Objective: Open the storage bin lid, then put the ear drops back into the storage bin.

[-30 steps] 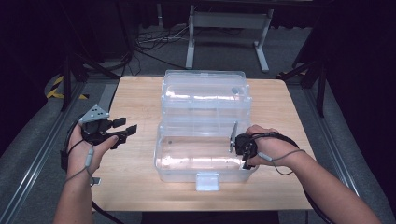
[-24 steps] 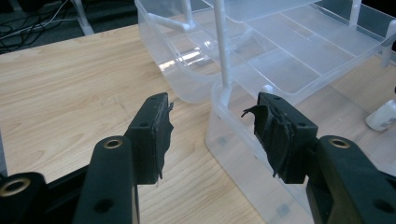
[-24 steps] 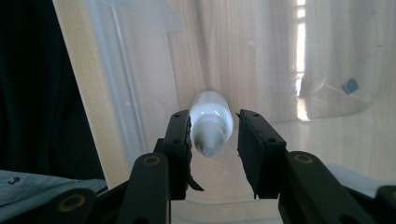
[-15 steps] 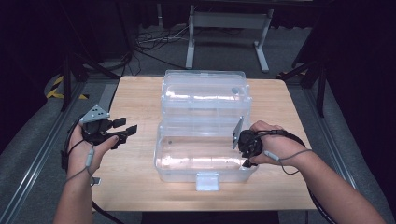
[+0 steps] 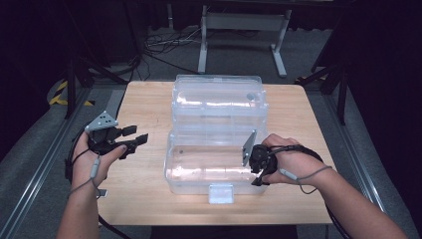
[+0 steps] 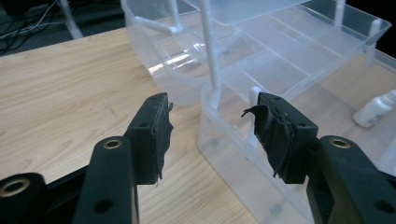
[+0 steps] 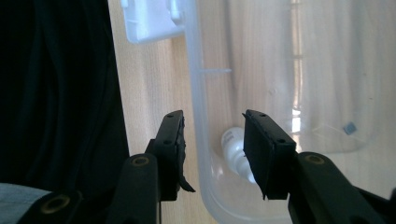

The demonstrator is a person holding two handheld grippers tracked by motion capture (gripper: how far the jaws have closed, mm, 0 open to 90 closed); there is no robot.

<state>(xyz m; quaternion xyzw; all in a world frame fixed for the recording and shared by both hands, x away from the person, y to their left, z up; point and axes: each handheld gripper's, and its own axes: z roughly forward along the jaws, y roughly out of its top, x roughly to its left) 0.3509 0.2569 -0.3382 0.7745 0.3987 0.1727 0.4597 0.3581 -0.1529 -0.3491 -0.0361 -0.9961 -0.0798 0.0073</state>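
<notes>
The small white bottle [image 7: 235, 150] lies on the floor of the clear plastic box [image 5: 199, 174], just below and beyond the right gripper [image 7: 212, 140], whose empty jaws have just been opening astride the box's near wall, while the left gripper [image 5: 130, 141], jaws apart, seemingly idles well off.

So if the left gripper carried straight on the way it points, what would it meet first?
Most likely the near wall of the open clear plastic storage box: the left gripper has its open jaws aimed at that corner above the light wooden table, though depth is hard to judge.

Small bottle [image 7: 236, 151] inside open box [image 5: 199, 174] mid-table [image 5: 144, 199], lid behind, latch [image 5: 221, 193] at front
</notes>
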